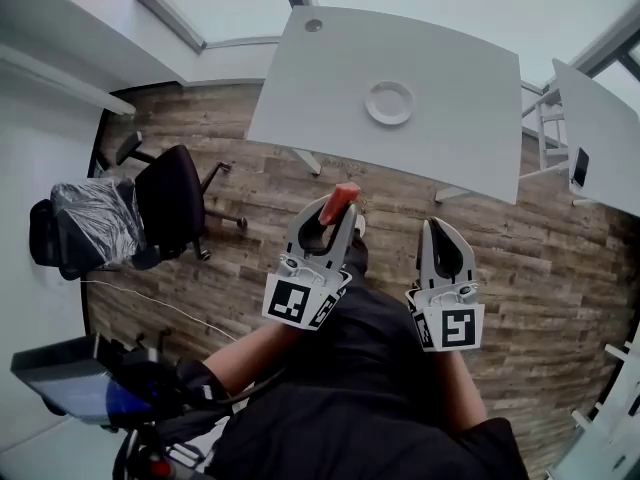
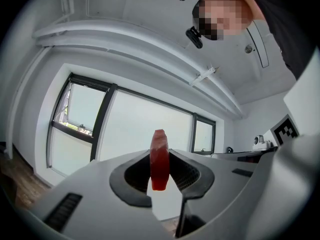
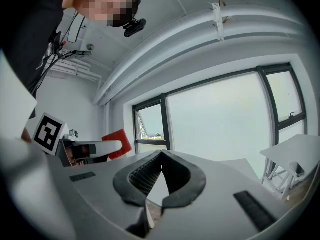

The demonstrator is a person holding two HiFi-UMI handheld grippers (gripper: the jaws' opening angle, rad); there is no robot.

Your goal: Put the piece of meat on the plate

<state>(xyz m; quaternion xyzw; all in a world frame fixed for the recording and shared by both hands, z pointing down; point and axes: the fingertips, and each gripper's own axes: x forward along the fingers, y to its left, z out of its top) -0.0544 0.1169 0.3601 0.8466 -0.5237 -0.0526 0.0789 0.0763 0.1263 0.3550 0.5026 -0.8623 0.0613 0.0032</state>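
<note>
The red piece of meat [image 1: 341,202] sticks up between the jaw tips of my left gripper [image 1: 335,212], which is shut on it. In the left gripper view the meat [image 2: 160,160] stands as a thin upright slab pinched between the pads. My right gripper [image 1: 440,226] is held beside the left one, shut with nothing in it; its jaws [image 3: 160,157] meet at the tip. The right gripper view shows the meat [image 3: 119,142] at the left. A round white plate [image 1: 390,102] lies on the white table [image 1: 320,88] ahead, well beyond both grippers.
A black office chair [image 1: 175,198] and a plastic-wrapped chair [image 1: 90,226] stand at the left on the wooden floor. A second white table [image 1: 605,128] with a dark phone [image 1: 579,167] is at the right. Large windows fill the wall ahead.
</note>
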